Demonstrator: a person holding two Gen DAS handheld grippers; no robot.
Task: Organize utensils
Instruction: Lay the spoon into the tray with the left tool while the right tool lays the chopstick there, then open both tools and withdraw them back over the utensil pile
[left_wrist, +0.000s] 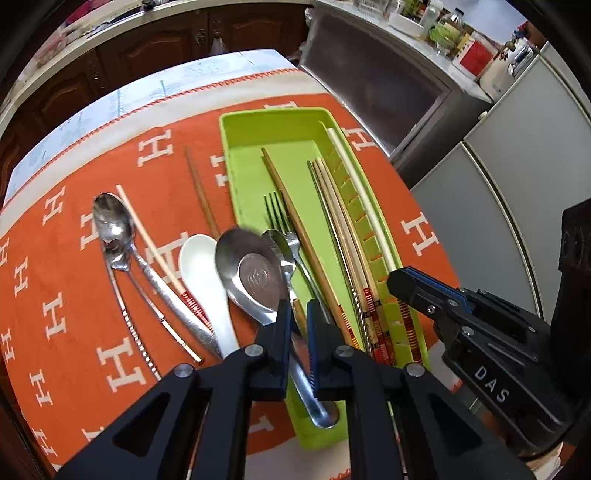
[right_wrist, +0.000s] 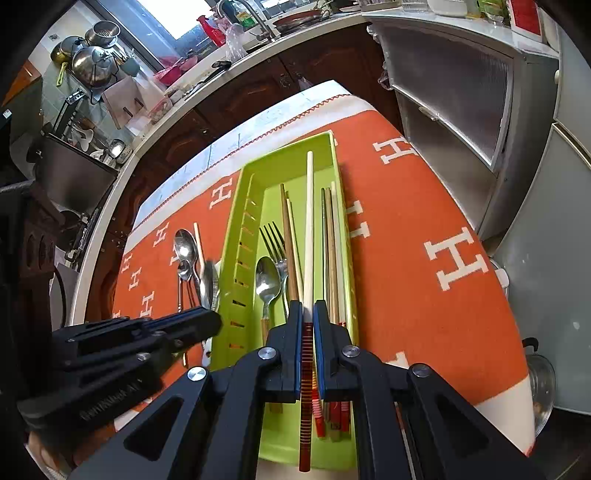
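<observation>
Left wrist view is showing my left gripper squeezing a big spoon by its handle, with the bowl hanging over the tray's left edge. Right wrist view is showing my right gripper pinching a white chopstick that is pointing along the tray, above the other chopsticks.

I am holding both things over the tray, so I think I am about to drop them in. To do it well, I am lining the spoon up with the fork and small spoon in the wide part. I am keeping the chopstick straight along the tray's long side. I should go low before letting go, so nothing bounces. More spoons are waiting on the orange cloth.
</observation>
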